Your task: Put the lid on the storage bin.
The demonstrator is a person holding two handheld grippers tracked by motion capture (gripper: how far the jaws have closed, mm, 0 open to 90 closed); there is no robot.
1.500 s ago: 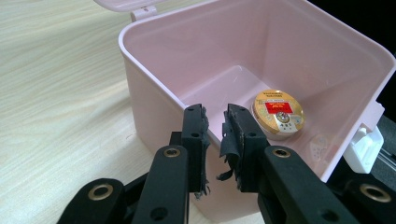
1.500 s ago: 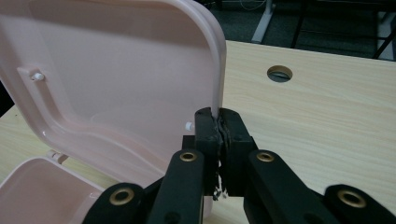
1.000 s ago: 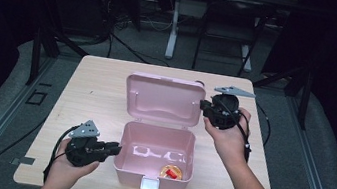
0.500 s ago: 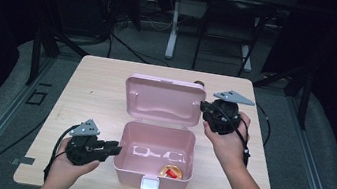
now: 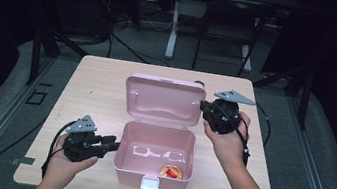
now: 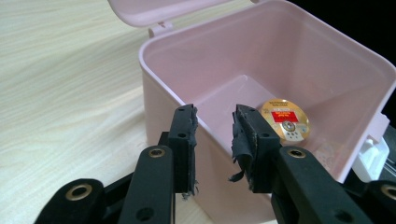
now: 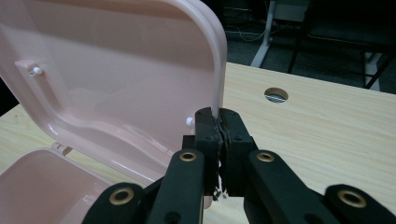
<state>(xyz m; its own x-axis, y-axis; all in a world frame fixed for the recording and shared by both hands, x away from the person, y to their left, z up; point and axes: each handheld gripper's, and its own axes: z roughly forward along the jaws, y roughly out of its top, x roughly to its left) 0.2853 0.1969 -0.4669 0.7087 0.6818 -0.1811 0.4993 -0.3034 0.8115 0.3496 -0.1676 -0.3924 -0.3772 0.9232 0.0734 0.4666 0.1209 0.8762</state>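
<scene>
Opening lately, left gripper (image 6: 214, 135) straddles box (image 5: 152, 173) wall; right gripper (image 7: 219, 133) pinches lid (image 7: 116, 70); possibly a coin (image 6: 285, 120) inside.

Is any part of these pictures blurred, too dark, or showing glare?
High view: table evenly lit, surroundings very dark, glare patches on the pink box floor. Left gripper view: fingers sharp, round gold item readable. Right gripper view: lid softly reflective, background dim.

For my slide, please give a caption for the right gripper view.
Right gripper clamps the raised lid's edge of the pink box.
</scene>
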